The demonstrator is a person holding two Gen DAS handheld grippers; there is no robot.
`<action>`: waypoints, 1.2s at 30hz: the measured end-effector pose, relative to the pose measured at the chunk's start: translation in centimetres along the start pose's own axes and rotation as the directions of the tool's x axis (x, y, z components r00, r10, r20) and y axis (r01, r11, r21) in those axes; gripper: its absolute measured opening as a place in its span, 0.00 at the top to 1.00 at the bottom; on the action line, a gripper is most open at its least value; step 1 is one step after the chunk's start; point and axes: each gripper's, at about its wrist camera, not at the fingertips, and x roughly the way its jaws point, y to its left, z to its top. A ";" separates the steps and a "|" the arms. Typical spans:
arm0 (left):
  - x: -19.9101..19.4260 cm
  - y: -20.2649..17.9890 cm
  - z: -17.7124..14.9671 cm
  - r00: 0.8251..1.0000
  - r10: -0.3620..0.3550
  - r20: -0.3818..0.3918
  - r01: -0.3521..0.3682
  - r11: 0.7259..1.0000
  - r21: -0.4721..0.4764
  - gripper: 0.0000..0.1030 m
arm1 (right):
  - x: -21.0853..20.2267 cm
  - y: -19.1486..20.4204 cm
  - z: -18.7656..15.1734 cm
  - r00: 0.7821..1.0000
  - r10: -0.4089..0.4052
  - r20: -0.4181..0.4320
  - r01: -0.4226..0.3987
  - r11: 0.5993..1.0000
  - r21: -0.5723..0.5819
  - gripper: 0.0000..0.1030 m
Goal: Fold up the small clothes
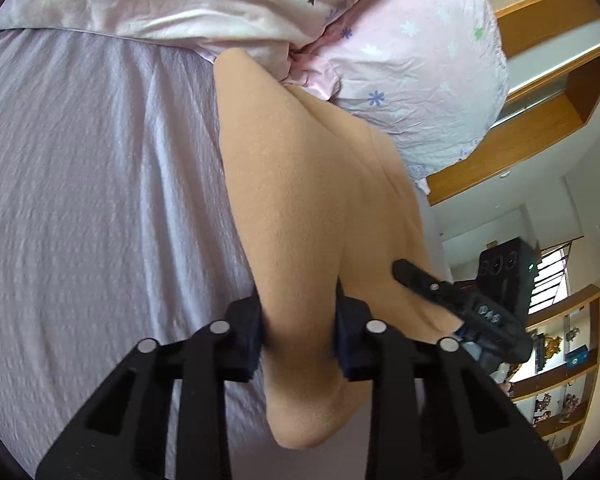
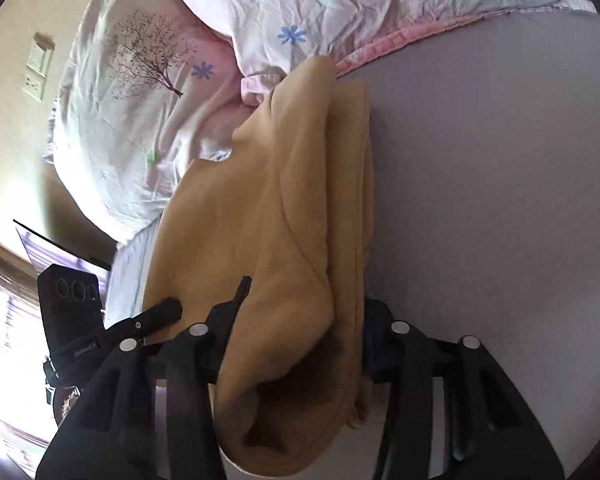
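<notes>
A small tan fleece garment (image 1: 300, 184) hangs stretched over the lavender bed sheet (image 1: 80, 200). My left gripper (image 1: 300, 312) is shut on one end of it, with cloth bunched between the jaws and drooping below. My right gripper (image 2: 300, 320) is shut on the other end of the same garment (image 2: 300, 200), which shows folded in layers there. The right gripper (image 1: 452, 296) also shows at the right of the left wrist view, touching the garment's edge. The left gripper (image 2: 140, 328) shows at the lower left of the right wrist view.
A pink floral quilt and pillow (image 1: 412, 60) lie bunched at the far side of the bed, touching the garment's far end. A wooden headboard (image 1: 540, 120) and shelves with small items (image 1: 560, 380) stand at right. The quilt also fills the top of the right wrist view (image 2: 180, 60).
</notes>
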 end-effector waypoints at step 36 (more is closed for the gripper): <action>-12.8 -3.5 -18.5 0.936 0.269 0.228 -0.311 0.934 0.174 0.02 | -8.1 10.1 -10.9 0.951 0.308 -0.001 -0.294 0.906 -0.304 0.11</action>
